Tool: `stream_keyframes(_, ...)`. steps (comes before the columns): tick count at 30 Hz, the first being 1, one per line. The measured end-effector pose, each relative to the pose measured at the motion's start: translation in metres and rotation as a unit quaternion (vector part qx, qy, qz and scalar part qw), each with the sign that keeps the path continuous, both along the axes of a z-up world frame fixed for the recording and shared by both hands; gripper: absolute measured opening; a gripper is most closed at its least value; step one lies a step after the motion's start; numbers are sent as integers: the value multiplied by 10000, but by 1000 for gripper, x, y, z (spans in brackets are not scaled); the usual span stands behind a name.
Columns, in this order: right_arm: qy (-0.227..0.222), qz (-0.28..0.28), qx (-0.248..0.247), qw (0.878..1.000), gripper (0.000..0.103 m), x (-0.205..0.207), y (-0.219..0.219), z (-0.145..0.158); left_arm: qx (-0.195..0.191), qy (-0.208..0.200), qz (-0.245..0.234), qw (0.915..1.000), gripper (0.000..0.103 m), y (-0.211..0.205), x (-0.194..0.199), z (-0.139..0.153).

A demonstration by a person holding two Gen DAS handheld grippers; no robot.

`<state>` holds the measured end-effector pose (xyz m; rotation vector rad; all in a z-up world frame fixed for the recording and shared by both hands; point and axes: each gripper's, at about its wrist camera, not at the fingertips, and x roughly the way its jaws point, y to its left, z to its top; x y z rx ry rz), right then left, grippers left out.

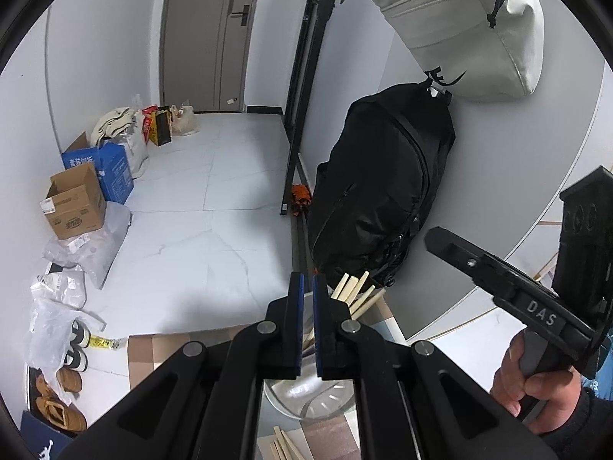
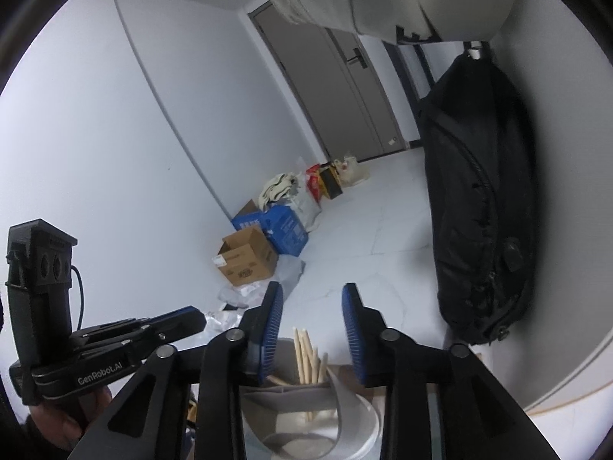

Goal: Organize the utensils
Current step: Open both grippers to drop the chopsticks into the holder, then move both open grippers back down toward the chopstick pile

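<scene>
Several pale wooden chopsticks (image 1: pixel 356 289) stand in a clear glass holder (image 1: pixel 306 398) just under and behind my left gripper (image 1: pixel 308 287), whose blue pads are shut with nothing between them. A few loose chopsticks (image 1: pixel 283 444) lie below the holder. In the right wrist view the same chopsticks (image 2: pixel 306 356) rise from the holder (image 2: pixel 325 425) beneath my right gripper (image 2: pixel 314 308). Its jaws are open, and the stick tips show in the gap without touching the pads. A hand (image 1: pixel 536 391) holds the right gripper (image 1: pixel 438 235) at the right. The left gripper (image 2: pixel 191 316) shows at the left.
A black backpack (image 1: pixel 383 180) hangs on the curved wall beside the holder, a beige bag (image 1: pixel 471 27) above it. Cardboard boxes (image 1: pixel 76 203), a blue box (image 1: pixel 111 172), plastic bags and shoes (image 1: pixel 69 379) line the left wall. A grey door (image 1: pixel 207 34) stands at the back.
</scene>
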<state>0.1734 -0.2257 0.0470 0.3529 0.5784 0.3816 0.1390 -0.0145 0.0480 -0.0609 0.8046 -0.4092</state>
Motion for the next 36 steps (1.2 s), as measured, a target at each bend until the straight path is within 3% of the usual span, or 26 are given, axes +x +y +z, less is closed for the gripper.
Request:
stream_keyframes(7, -166, -70, -23, 9998, 52, -27, -9, 15, 74, -84, 180, 9998, 5, 5, -19, 8)
stream_keyframes(9, -217, -75, -25, 9997, 56, -35, -8, 18, 51, -138, 242, 9996, 25, 6, -27, 10)
stream_keyframes(11, -268, -70, -36, 9996, 60, -44, -4, 20, 19, -254, 338, 9991, 38, 9, -35, 14)
stream_keyframes(17, -312, -52, -50, 9995, 71, -71, 0, 20, 32, -458, 512, 9976, 40, 12, -57, 19)
stream_keyframes(21, -316, -35, -90, 9995, 78, -92, 3, 18, 74, -586, 631, 9963, 54, 16, -75, 19)
stream_keyframes(24, -348, -11, -178, 9992, 83, -108, 7, 16, 103, -718, 709, 9948, 56, 19, -87, 18)
stream_keyframes(28, -314, 40, -294, 9991, 85, -124, 13, 9, 130, -761, 802, 9938, 59, 22, -99, 14)
stream_keyframes(30, -283, 50, -343, 9990, 86, -132, 15, 5, 168, -782, 900, 9927, 71, 23, -105, 9)
stream_keyframes(36, -234, 49, -493, 9985, 91, -152, 21, -11, 228, -795, 1073, 9908, 73, 30, -120, -10)
